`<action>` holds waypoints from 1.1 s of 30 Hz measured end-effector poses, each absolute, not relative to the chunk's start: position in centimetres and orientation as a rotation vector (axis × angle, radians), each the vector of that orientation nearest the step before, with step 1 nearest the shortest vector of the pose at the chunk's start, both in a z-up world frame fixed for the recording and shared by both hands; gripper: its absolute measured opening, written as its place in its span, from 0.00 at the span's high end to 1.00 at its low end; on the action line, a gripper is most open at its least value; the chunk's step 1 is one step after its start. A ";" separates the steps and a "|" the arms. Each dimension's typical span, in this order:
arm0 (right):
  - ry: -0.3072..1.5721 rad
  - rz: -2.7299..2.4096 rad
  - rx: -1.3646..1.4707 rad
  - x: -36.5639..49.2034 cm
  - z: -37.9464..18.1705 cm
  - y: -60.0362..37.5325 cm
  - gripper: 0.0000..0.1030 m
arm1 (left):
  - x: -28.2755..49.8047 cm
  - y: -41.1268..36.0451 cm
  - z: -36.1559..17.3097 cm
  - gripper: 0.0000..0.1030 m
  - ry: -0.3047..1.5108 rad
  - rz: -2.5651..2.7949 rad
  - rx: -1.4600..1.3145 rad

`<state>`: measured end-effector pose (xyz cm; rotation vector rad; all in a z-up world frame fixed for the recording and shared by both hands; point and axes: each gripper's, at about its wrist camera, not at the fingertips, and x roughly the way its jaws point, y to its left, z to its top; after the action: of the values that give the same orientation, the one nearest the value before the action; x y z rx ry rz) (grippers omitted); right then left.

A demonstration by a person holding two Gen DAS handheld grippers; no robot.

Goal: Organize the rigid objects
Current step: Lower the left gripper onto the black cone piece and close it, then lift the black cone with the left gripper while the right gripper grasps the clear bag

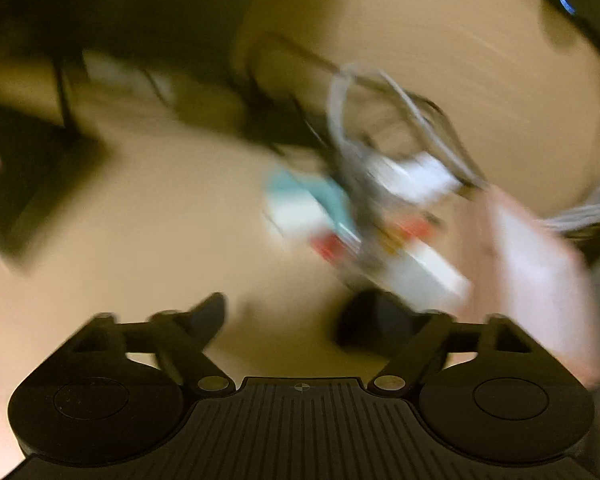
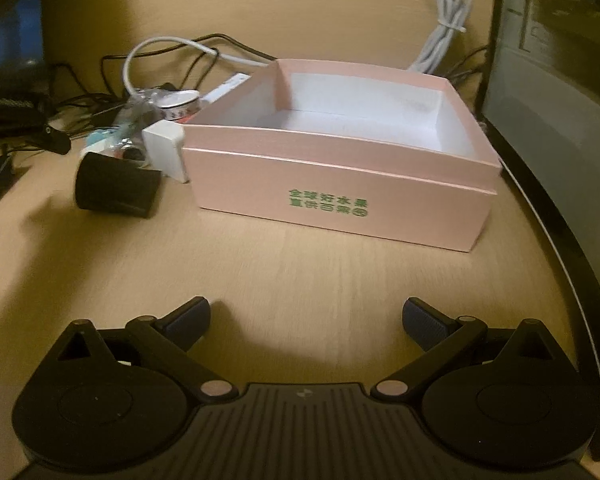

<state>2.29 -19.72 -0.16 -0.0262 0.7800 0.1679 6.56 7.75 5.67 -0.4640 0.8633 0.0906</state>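
An open pink box (image 2: 340, 184) with a white, empty inside stands on the wooden table, ahead of my right gripper (image 2: 306, 322), which is open and empty. Left of the box lie a black cylinder (image 2: 116, 190), a white block (image 2: 164, 146), a tape roll (image 2: 180, 104) and small items in clear wrap (image 2: 128, 128). The left wrist view is heavily blurred. My left gripper (image 1: 288, 320) is open and empty above the table, near the black cylinder (image 1: 374, 320), the white block (image 1: 432, 274), a teal and white item (image 1: 304, 200) and the pink box (image 1: 540, 272).
Black cables (image 2: 80, 100) and a white cable loop (image 2: 156, 48) lie behind the pile. A bundled white cable (image 2: 444, 28) hangs behind the box. A dark computer case (image 2: 560, 80) stands at the right. Dark gear (image 2: 12, 108) sits at the far left.
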 end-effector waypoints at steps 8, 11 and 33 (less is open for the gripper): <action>0.696 0.163 0.061 1.4 0.6 -21.1 0.12 | 8.8 3.2 7.0 0.39 0.708 -0.326 -0.044; 0.732 0.263 0.045 1.5 0.8 -21.4 0.13 | 10.5 2.5 5.9 0.42 0.747 -0.404 0.151; 0.689 0.242 -0.091 -0.4 4.2 -19.7 0.19 | 7.7 1.3 1.9 0.43 0.863 -0.351 0.171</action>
<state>-0.45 -19.67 4.16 -0.0909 0.6891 0.2420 7.66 1.26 1.86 0.1712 0.8635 -0.3513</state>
